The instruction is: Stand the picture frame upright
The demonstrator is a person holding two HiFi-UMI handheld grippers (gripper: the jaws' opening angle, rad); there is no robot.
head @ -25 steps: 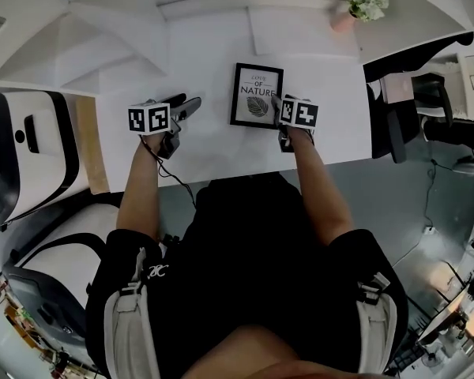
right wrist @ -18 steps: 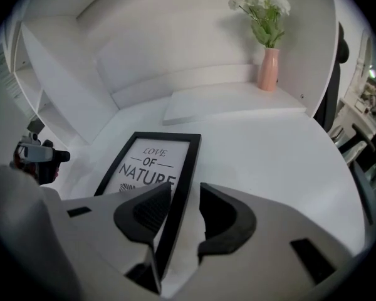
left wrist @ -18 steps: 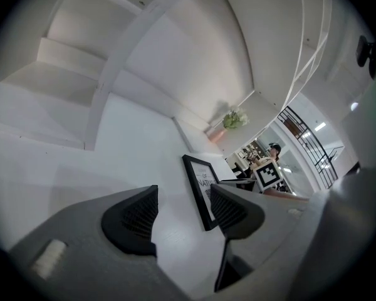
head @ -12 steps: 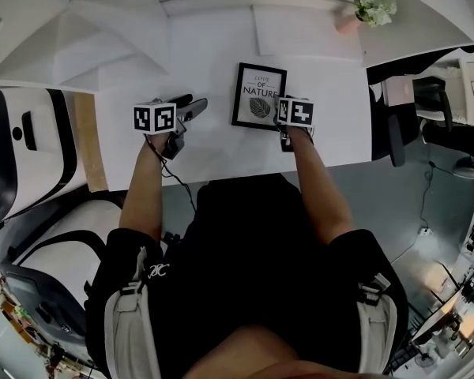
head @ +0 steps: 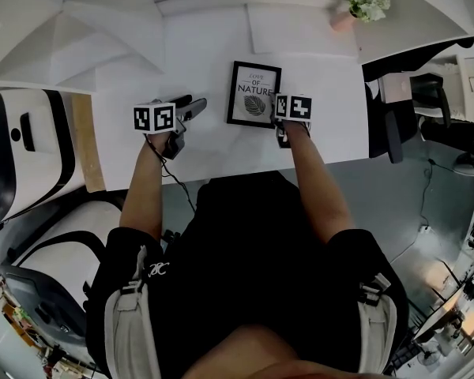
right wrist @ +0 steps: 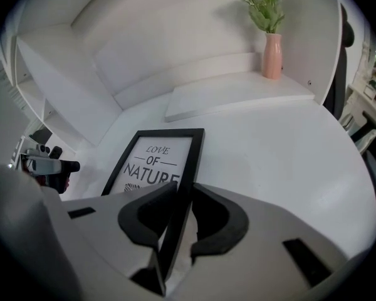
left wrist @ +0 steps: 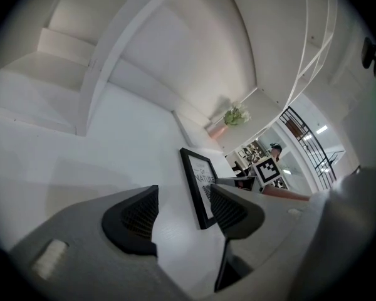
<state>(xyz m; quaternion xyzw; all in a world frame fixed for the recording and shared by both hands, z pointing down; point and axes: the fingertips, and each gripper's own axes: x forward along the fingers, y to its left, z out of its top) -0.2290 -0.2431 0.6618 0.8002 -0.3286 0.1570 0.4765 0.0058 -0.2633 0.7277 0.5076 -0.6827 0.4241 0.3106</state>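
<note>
Print up, the frame (head: 254,95) is lying on the white table (head: 332,109) as I am working my right tongs (right wrist: 183,215), which have just been closing and are now clamping its black right rail. My left tongs (left wrist: 184,216) are hovering agape and empty near its left edge. A pink vase (right wrist: 272,55) is standing beyond.
</note>
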